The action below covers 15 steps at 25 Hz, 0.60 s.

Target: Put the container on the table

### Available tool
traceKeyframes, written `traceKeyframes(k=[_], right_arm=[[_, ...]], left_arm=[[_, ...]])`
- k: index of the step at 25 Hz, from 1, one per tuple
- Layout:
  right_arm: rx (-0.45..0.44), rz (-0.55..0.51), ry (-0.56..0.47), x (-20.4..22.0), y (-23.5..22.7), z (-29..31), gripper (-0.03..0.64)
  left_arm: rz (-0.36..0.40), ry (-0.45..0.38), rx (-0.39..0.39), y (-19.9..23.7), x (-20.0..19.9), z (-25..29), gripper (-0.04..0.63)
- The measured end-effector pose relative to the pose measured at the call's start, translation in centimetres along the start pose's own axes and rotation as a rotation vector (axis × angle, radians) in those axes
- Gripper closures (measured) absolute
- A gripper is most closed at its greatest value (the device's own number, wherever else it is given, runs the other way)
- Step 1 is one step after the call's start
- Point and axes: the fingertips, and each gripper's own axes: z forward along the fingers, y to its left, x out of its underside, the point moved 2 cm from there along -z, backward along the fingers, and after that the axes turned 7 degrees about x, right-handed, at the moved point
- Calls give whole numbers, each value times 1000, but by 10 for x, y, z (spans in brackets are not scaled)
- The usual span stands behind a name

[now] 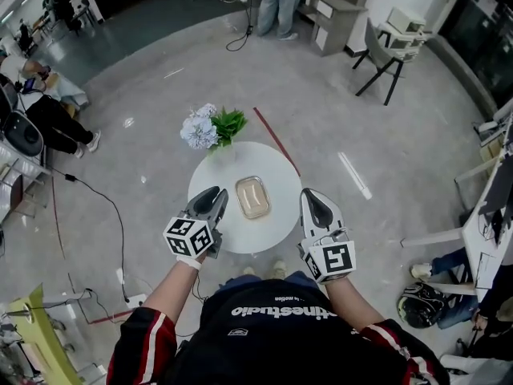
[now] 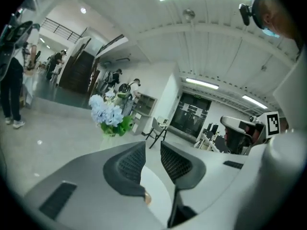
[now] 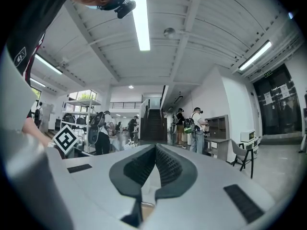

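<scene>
A clear rectangular container (image 1: 252, 197) with a beige inside lies flat near the middle of the round white table (image 1: 272, 163). Both grippers hover over the table's near edge, apart from the container. My left gripper (image 1: 210, 202) is at its left, jaws open with a narrow gap and nothing between them (image 2: 152, 145). My right gripper (image 1: 317, 204) is at the container's right, its jaw tips meeting and holding nothing (image 3: 155, 147). Both gripper views look level across the room, and only a sliver of tan shows under each pair of jaws.
A vase of pale blue flowers with green leaves (image 1: 210, 127) stands at the table's far edge. A red tape line (image 1: 276, 141) and cables (image 1: 96, 195) lie on the floor. People (image 1: 279, 5), a chair (image 1: 383, 62) and desks ring the room.
</scene>
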Motion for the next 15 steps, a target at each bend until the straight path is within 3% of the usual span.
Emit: traceKeyframes(k=[4,8,15], right_arm=[[-1,12,-19,-10,-1,-5,607],[4,24,-24,-16,-1,-11,607],[-11,55,-26,-30,0,-16,607]], left_arm=[[101,-89,48,-45,-35,-17,489],[121,-177,74,-75,-55,-30,499],[229,-229,120,-117,-76,-33,508]])
